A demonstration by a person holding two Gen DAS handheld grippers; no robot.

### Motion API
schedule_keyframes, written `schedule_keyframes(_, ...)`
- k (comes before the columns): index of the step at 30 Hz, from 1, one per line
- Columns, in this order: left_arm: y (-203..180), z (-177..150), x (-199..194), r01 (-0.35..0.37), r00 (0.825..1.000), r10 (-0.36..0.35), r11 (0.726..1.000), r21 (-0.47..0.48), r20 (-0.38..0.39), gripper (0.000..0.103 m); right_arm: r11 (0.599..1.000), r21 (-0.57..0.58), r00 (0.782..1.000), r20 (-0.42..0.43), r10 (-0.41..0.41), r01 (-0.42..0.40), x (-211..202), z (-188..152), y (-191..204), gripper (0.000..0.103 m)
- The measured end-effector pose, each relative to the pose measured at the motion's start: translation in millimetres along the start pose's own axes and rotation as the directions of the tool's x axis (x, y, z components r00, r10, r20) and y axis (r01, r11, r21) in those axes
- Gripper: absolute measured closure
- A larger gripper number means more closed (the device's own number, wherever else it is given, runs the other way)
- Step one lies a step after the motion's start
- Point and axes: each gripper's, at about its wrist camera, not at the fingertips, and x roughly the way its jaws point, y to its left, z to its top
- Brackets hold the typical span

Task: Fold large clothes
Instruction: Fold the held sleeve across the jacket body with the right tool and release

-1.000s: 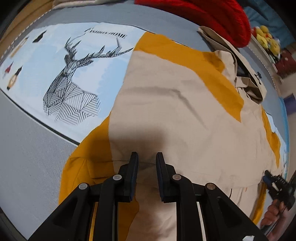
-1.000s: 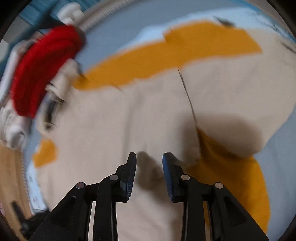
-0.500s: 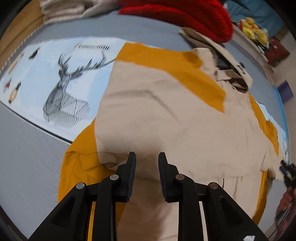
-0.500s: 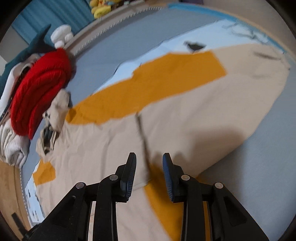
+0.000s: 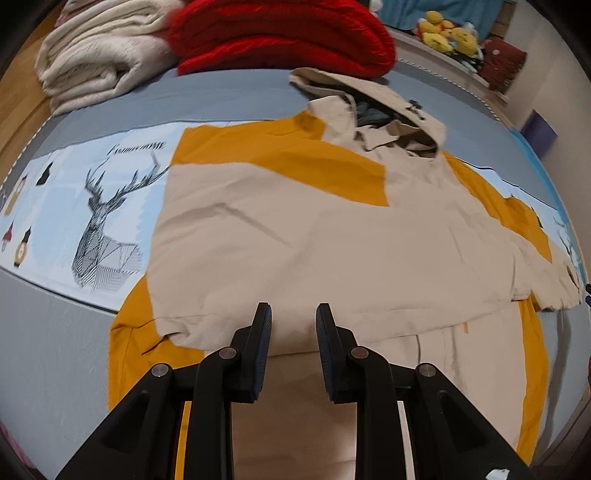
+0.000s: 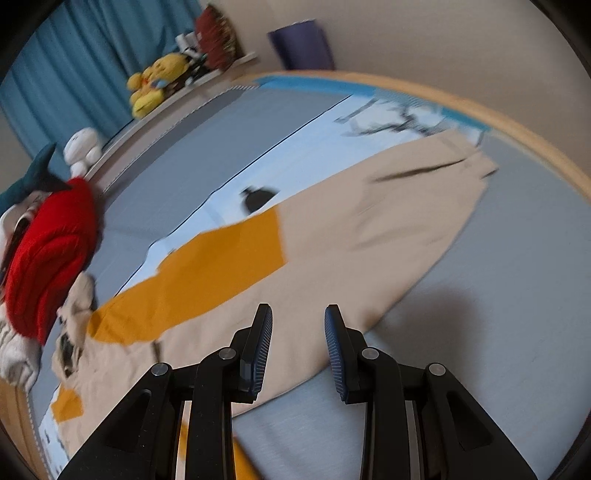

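A large beige and mustard-yellow hooded jacket (image 5: 295, 236) lies spread flat on a grey bed, its hood (image 5: 384, 110) at the far end. Its left sleeve is folded across the body. My left gripper (image 5: 293, 321) is open and empty, hovering over the folded sleeve's near edge. In the right wrist view the jacket's other sleeve (image 6: 388, 214) stretches out to the right, cuff (image 6: 472, 162) near the bed's edge. My right gripper (image 6: 298, 325) is open and empty above this sleeve's near edge. This view is motion-blurred.
A folded red knit (image 5: 280, 33) and a cream blanket (image 5: 96, 62) are stacked at the far end of the bed. A pale blue sheet panel with a deer print (image 5: 103, 221) lies under the jacket. Plush toys (image 6: 155, 85) sit on a ledge beyond. The bed's wooden rim (image 6: 535, 147) curves at right.
Both grippers have pulled back and risen from the jacket. The left jaws opened slightly wider. The right view swung right, from the jacket's body to the outstretched sleeve.
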Motion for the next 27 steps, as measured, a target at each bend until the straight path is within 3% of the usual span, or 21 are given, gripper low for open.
schedule_keyframes(9, -23, -2, 6, 0.026, 1.0, -0.026, 0.998, 0.06, 0.001, 0.081, 0.989, 0.102, 0.995, 0.002, -0.105, 0.104, 26, 28, -90, 0.072)
schedule_keyframes(16, -28, -4, 16, 0.017, 1.0, -0.016, 0.997, 0.076, -0.018, 0.081, 0.983, 0.12, 0.989, -0.066, -0.129, 0.136, 62, 31, -118, 0.072)
schedule_keyframes(22, -31, -6, 21, 0.021, 0.999, -0.018, 0.995, 0.098, -0.032, 0.081, 0.976, 0.196, 0.993, -0.084, -0.082, 0.097, 85, 32, -135, 0.072)
schedule_keyframes(27, -26, -4, 22, 0.027, 0.999, -0.024, 0.996, 0.087, -0.038, 0.081, 0.954, 0.296, 0.999, -0.036, -0.037, 0.046, 95, 38, -148, 0.072)
